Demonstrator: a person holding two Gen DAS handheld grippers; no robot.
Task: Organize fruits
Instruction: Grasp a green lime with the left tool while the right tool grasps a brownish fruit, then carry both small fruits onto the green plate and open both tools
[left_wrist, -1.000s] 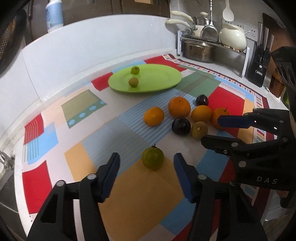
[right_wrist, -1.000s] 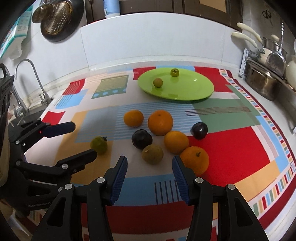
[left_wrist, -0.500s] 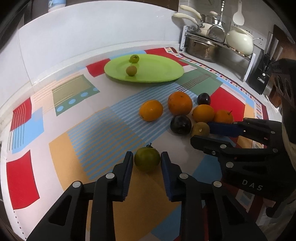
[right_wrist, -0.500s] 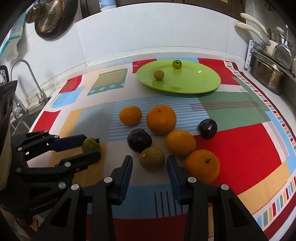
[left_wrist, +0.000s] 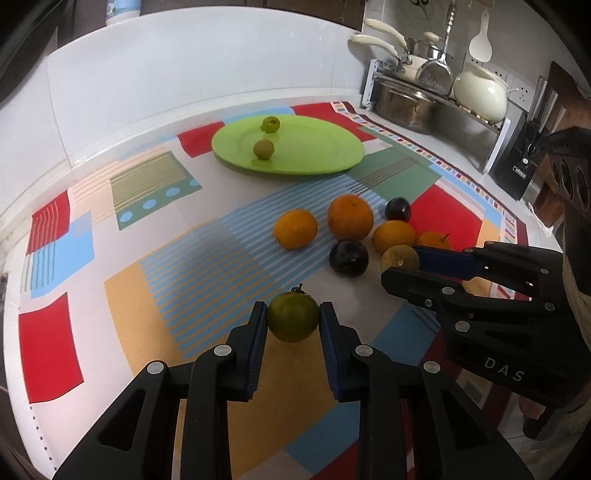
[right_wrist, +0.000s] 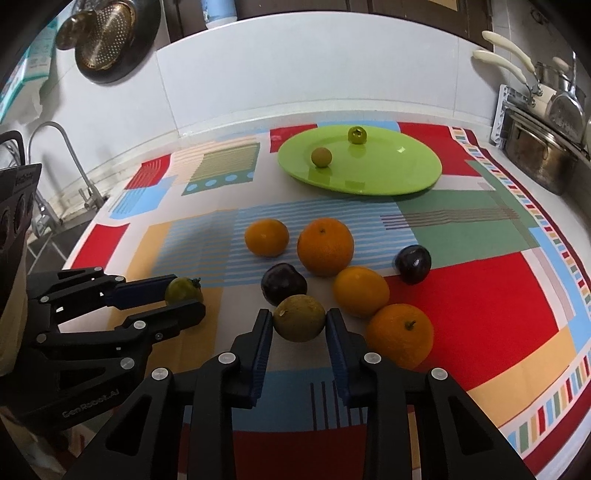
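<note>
You are working over a worktop (right_wrist: 576, 206) that is carrying a patchwork cloth (right_wrist: 480, 295). A green plate (right_wrist: 406, 177) is sitting at the far side, already holding two small green fruits (right_wrist: 321, 157). Between plate and tongs, oranges (right_wrist: 325, 246) and two dark plums (right_wrist: 283, 283) are lying loose in a cluster on the cloth.

Both of your tongs have just been closing, each around its own fruit. The left tongs (left_wrist: 293, 321), wide a second ago with the green citrus (left_wrist: 293, 316) lying between the fingers, are now pinching that fruit at the near left, apart from the cluster. The right tongs (right_wrist: 299, 325) are now gripping the dull lime (right_wrist: 299, 317) at the near edge of the cluster, with a plum just beyond it and an orange to its right.

Both fruits appear to be resting on the cloth, not yet lifted. You are likely sorting green fruit onto the plate, so this probably means the next two pieces are secured and waiting to be carried to the far side. The oranges and plums are waiting unsorted.
</note>
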